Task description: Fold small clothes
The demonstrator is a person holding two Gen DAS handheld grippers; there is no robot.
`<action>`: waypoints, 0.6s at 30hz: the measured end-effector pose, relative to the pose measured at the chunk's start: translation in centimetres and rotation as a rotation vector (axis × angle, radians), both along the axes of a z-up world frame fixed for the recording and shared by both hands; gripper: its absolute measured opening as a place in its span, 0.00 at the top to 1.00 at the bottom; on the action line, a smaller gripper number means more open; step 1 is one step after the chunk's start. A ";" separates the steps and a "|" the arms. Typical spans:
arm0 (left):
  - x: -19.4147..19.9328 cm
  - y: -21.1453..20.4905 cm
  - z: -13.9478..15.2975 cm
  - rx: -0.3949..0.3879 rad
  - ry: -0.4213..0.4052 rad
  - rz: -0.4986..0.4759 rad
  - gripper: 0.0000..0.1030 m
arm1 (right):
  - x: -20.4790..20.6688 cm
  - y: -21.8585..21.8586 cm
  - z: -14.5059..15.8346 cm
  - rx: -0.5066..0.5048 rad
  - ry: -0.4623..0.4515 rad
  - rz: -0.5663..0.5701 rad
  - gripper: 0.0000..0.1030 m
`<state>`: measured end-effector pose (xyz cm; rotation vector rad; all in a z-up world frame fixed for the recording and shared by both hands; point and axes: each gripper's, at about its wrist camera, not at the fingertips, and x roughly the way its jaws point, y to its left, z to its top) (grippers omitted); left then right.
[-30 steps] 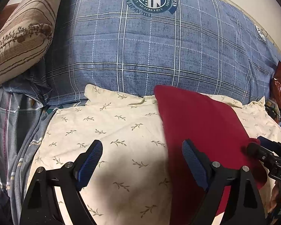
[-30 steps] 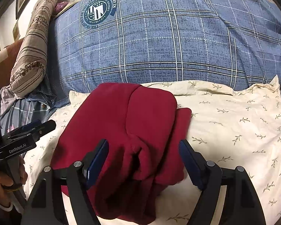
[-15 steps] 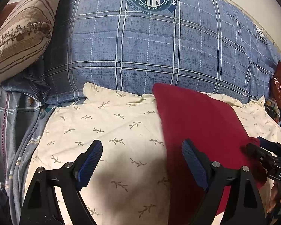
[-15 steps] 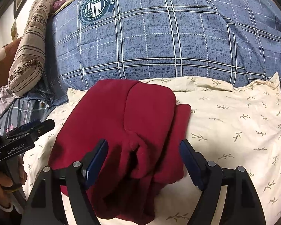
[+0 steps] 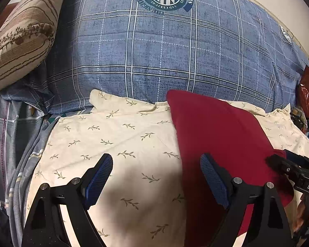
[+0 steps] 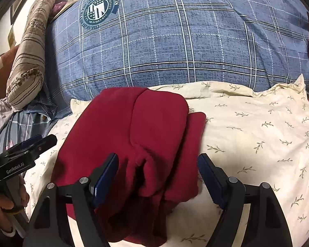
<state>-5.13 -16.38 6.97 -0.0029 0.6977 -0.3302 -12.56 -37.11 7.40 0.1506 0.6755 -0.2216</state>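
Now, far left, a striped pillow [image 5: 20, 37] leans by the big blue quilt [image 5: 164, 57]. Next, the left gripper [image 5: 156, 177] hangs over the cream sheet [image 5: 113, 144], jaws wide apart, holding nothing. Then the red cloth [image 6: 146, 135] lies bunched on the sheet. Over it the right gripper [image 6: 157, 173] spreads its jaws wider, with red folds under the gap, not pinched.

Free passage is afforded over the bare cream sheet [image 6: 257, 135] to the right of the red garment [image 6: 146, 135], while the way beyond is barred by the blue plaid quilt [image 6: 175, 41] and the striped pillow [image 6: 28, 61].
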 end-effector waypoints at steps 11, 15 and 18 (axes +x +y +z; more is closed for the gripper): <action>0.8 -0.5 -0.1 -0.067 0.034 -0.065 0.15 | 0.1 -1.2 -0.5 0.045 0.018 -0.036 0.17; 1.4 -1.0 -0.5 -0.082 0.060 -0.098 0.15 | 0.3 -2.3 -0.7 0.112 0.016 -0.049 0.13; 2.4 -1.4 -1.1 -0.115 0.100 -0.120 0.15 | 0.7 -3.2 -1.2 0.170 0.017 -0.061 0.11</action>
